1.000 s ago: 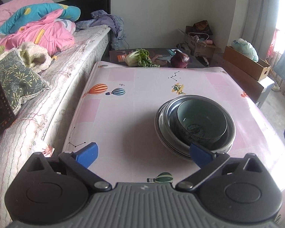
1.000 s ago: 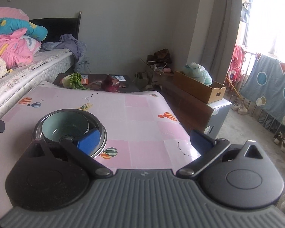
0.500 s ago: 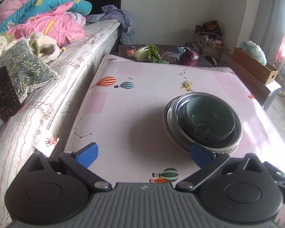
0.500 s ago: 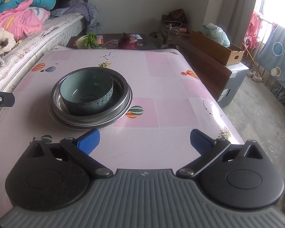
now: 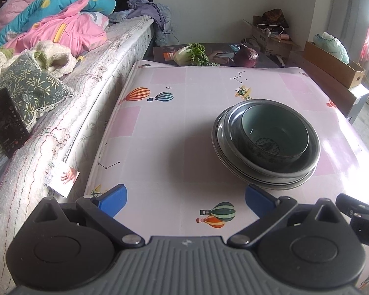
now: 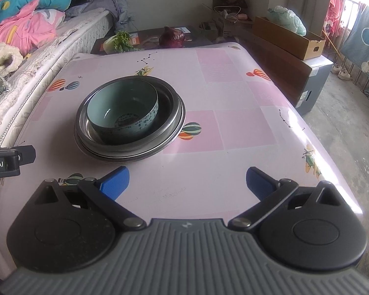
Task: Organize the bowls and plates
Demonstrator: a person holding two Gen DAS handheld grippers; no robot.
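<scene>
A pale green ceramic bowl (image 5: 274, 135) sits inside stacked steel plates (image 5: 233, 158) on the pink table (image 5: 172, 135). The bowl (image 6: 123, 113) and the steel plates (image 6: 171, 113) also show in the right wrist view. My left gripper (image 5: 185, 198) is open and empty, above the table's near edge, with the stack just beyond its right fingertip. My right gripper (image 6: 187, 180) is open and empty, near the front edge, with the stack ahead to its left.
A bed (image 5: 69, 103) with pillows and pink bedding runs along the table's left side. A low dark table with a cabbage (image 5: 190, 55) and a red cabbage (image 5: 246, 55) stands behind. Cardboard boxes (image 6: 287, 36) and a dark bench line the right.
Both grippers have drawn back and risen, so the stack now lies farther ahead and both views look down on it. The bowl and plates have not moved.
</scene>
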